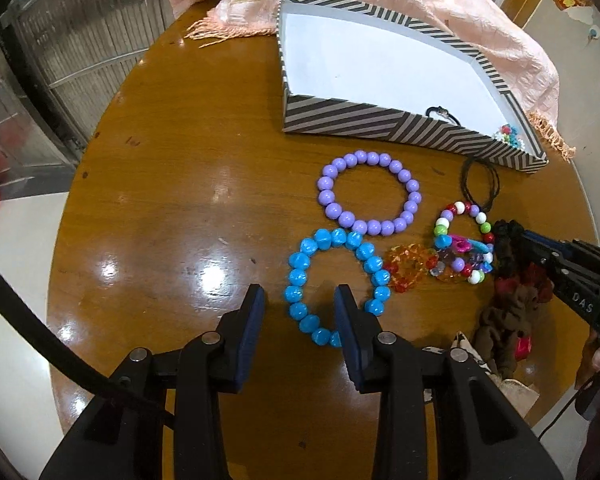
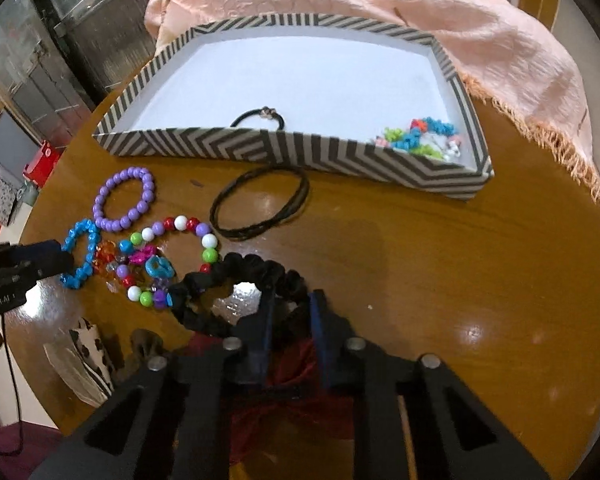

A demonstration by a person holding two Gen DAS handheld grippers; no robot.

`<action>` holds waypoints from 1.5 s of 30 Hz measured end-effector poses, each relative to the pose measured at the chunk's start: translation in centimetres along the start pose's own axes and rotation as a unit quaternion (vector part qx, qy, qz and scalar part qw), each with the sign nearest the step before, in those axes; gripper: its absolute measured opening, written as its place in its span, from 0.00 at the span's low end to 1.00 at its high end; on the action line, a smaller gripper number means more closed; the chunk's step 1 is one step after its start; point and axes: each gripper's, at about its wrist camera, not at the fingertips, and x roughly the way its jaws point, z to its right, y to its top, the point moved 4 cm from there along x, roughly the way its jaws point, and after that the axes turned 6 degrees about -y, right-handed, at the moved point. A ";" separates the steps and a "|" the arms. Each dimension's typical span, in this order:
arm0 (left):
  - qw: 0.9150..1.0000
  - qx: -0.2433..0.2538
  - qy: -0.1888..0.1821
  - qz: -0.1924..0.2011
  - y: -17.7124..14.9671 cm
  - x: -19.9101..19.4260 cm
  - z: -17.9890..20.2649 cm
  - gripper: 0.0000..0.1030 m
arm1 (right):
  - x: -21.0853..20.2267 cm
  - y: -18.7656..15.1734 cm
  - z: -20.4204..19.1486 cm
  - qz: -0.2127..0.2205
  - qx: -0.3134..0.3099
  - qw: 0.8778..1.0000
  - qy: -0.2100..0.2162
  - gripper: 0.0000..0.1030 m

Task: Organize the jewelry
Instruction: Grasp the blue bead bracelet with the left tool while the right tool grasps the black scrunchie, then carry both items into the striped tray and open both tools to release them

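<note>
Closest to the left camera, the left gripper (image 1: pixel 300 300) hangs over the round wooden surface (image 1: pixel 180 208) with its fingers (image 1: pixel 252 320) partly apart. One finger sits inside the ring of the blue bracelet (image 1: pixel 336 280) and the other outside it, so the near arc of beads lies between them; no pad visibly presses on the beads. Just beyond lies the purple bracelet (image 1: pixel 370 194), touching the blue one. To its right is a heap of a multicoloured bead bracelet (image 1: pixel 466 246) and an orange one (image 1: pixel 410 266).

From the right camera, the right gripper (image 2: pixel 290 312) has its fingers drawn narrow on the near edge of a black scrunchie (image 2: pixel 236 288), which touches the multicoloured beads. A loop of thin black cords (image 2: pixel 260 206) lies just before the striped box (image 2: pixel 284 146).

Inside the box, a black hair tie (image 2: pixel 258 117) rests near the front wall and small coloured beads (image 2: pixel 420 136) fill the right corner. A peach scarf (image 2: pixel 380 4) is bunched behind the box.
</note>
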 end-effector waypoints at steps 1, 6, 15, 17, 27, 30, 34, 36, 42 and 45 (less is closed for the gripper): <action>1.000 0.000 -0.003 0.002 0.0 0.0 0.0 0.23 | 0.0 0.0 0.1 0.002 0.000 1.000 0.001 0.11; 1.000 -0.014 -0.013 0.006 0.2 -0.1 -0.6 0.06 | -1.8 0.5 0.9 0.024 0.016 0.999 0.016 0.08; 0.998 -0.022 -0.038 0.036 1.0 -3.2 -1.1 0.06 | -7.2 2.9 2.2 0.091 0.042 0.994 0.030 0.08; 0.998 -0.019 -0.039 0.042 1.2 -3.8 -1.0 0.06 | -7.9 3.3 2.5 0.101 0.048 0.993 0.032 0.08; 0.997 0.012 -0.036 0.067 3.0 -7.4 0.4 0.06 | -9.4 4.5 2.5 0.121 0.054 0.990 0.040 0.08; 0.996 0.027 -0.033 0.076 4.1 -8.3 1.0 0.06 | -9.7 4.9 2.7 0.127 0.056 0.990 0.038 0.08; 0.994 0.047 -0.029 0.090 5.7 -9.3 2.2 0.06 | -9.8 5.3 3.0 0.131 0.062 0.989 0.038 0.08; 0.994 0.056 -0.026 0.095 6.5 -9.6 2.7 0.06 | -9.8 5.6 3.3 0.132 0.066 0.988 0.037 0.08; 0.990 0.082 -0.018 0.114 9.5 -10.0 4.6 0.06 | -9.5 6.6 4.2 0.132 0.071 0.988 0.033 0.08; 0.990 0.082 -0.026 0.116 11.2 -9.7 5.2 0.06 | -9.1 7.2 4.5 0.131 0.072 0.988 0.032 0.08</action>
